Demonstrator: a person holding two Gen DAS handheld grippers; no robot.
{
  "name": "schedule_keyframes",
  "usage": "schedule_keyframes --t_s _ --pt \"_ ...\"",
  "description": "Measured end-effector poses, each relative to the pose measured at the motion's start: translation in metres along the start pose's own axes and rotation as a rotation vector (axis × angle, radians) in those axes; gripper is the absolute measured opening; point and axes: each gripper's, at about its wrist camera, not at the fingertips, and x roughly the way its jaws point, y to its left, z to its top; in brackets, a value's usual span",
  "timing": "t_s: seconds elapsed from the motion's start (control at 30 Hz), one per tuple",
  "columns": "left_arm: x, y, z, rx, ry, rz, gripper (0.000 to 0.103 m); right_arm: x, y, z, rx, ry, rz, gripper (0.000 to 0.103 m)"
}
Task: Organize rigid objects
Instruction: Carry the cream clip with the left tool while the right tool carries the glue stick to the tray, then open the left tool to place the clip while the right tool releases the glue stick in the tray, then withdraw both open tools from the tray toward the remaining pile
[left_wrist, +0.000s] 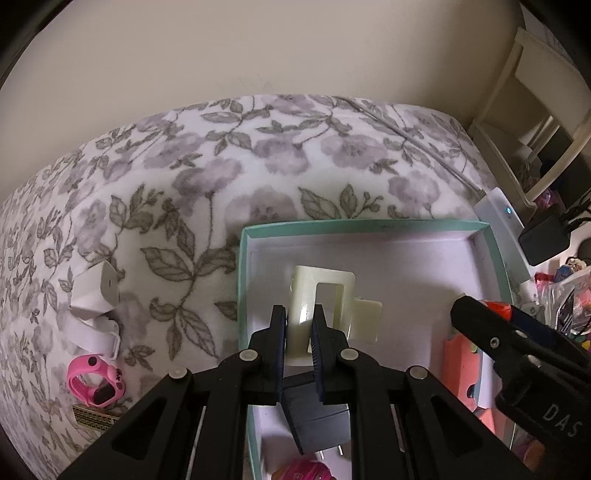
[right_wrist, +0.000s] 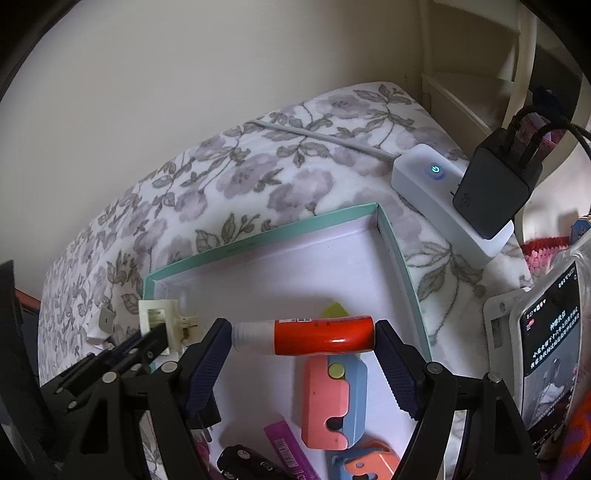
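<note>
The left gripper (left_wrist: 299, 332) is clenched on a cream plastic bracket (left_wrist: 325, 306), its pads pinching the bracket's thick upright bar. The bracket hangs over the near left part of the teal box (left_wrist: 242, 280), above the box's pale floor, with a dark plug (left_wrist: 317, 421) lying inside the box just below it. The bracket looks light and stiff, a hollow frame with a thin side tab; the tab would likely flex or snap, so the solid bar is the sounder place to hold.

The right gripper (right_wrist: 303, 341) grasps a red glue bottle (right_wrist: 325, 334) lengthwise, one pad on its white cap, the other on its flat base, over the middle of the box. The bottle seems light, hard and glossy, so it may slip or swing out of an end-to-end hold; a grip across its round body would probably be steadier. A pink and blue block (right_wrist: 332, 398) lies in the box just beneath the bottle.
</note>
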Motion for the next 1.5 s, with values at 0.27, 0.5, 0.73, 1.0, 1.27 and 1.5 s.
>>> schedule_keyframes --t_s 0.27,0.5,0.73,1.0,1.27,1.5 --pt "-0.005 -0.003 0.000 0.002 -0.019 0.008 0.058 0.000 -0.001 0.001 0.004 0.000 0.007 0.081" --pt "-0.012 -0.001 0.000 0.000 -0.042 0.031 0.059 -0.008 0.002 0.004 -0.015 -0.021 0.000 0.081" --pt "-0.030 0.012 0.001 -0.037 -0.093 0.047 0.068 -0.022 0.008 0.008 -0.026 -0.076 0.009 0.087" --pt "-0.047 0.037 0.004 -0.102 -0.148 0.075 0.089 -0.033 0.009 0.011 -0.005 -0.141 0.011 0.095" --pt "-0.049 0.060 -0.002 -0.158 -0.158 0.111 0.095 -0.039 0.015 0.010 -0.017 -0.180 0.018 0.102" --pt "-0.058 0.082 -0.011 -0.207 -0.167 0.118 0.101 -0.039 0.030 0.007 -0.055 -0.194 0.010 0.103"
